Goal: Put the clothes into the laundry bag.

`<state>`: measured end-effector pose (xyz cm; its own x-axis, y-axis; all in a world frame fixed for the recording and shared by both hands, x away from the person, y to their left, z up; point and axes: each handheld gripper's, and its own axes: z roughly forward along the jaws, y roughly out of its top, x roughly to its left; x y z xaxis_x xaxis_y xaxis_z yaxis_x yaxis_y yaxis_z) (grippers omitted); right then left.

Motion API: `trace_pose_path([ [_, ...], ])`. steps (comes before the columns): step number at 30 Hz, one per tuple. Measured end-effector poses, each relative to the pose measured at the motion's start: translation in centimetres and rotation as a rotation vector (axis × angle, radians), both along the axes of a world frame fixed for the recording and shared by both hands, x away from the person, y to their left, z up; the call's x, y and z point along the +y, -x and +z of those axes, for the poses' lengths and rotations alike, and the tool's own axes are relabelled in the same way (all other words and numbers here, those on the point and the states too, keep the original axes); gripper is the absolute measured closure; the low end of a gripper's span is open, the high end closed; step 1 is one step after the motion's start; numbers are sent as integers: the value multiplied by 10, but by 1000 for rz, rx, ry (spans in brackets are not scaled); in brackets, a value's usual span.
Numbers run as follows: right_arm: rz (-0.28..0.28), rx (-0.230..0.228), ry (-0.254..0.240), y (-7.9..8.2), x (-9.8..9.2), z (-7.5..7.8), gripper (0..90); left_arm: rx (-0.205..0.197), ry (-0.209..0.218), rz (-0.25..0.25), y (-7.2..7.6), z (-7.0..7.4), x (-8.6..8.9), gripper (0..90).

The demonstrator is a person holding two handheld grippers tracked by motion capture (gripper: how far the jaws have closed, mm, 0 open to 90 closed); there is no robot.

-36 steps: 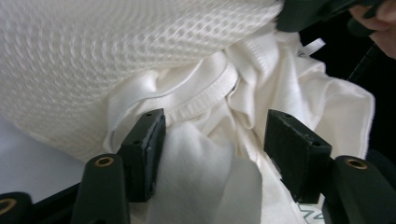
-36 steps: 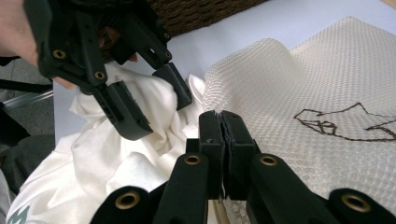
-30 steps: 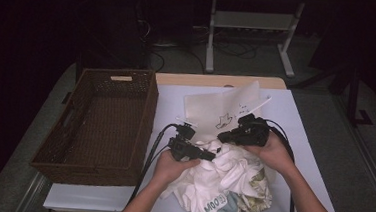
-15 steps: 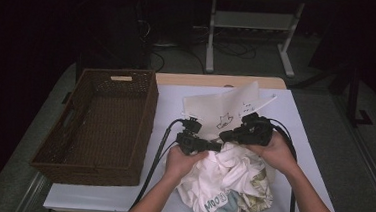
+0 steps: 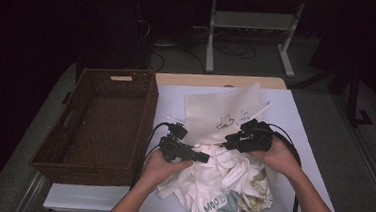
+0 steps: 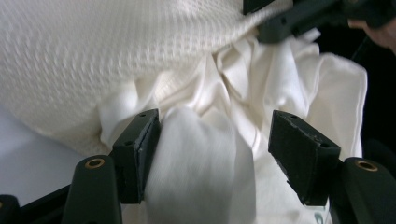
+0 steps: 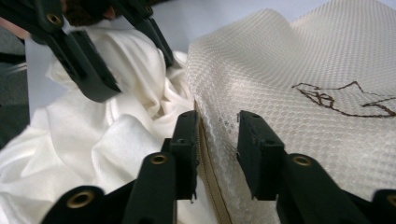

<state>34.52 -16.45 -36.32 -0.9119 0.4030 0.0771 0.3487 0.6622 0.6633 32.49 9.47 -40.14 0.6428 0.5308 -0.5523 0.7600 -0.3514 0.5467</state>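
White table [image 5: 295, 118], mesh bag [image 5: 220, 113] edge

A basket [image 5: 99, 122] sits on the left half of the table [image 5: 295, 118]. Right of it, at frame centre, a mesh bag [image 5: 220, 113] lies flat. Below the bag, toward the lower edge, a heap of cloth [image 5: 220, 183] touches the bag's near edge. Behind the table, at top centre, stands a rack [image 5: 252, 25].
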Motion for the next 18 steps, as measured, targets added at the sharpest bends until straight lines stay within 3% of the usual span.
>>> trace_pose_path([
  [2, 9, 1, 15, 0, 2, -1, 831, 31, -4, -8, -1, -7, -4, 338],
  [5, 21, -9, 33, 1, 6, -2, 867, 65, -14, -29, -1, -21, -17, 387],
  [8, 33, 3, 21, 1, 7, -1, 872, 31, -31, -36, 1, -29, -34, 668],
  [10, 47, 18, -5, 1, 7, 2, 873, 25, 7, -24, 0, -27, -39, 757],
  [15, 62, 16, -62, 5, 6, 14, 874, -4, 189, 49, -6, -1, -36, 790],
  [16, 65, 14, -73, 5, 6, 17, 874, -22, 199, 62, -7, 4, -35, 791],
  [18, 63, 12, -111, 5, 3, 24, 875, -53, 170, 80, -8, 5, -38, 792],
])
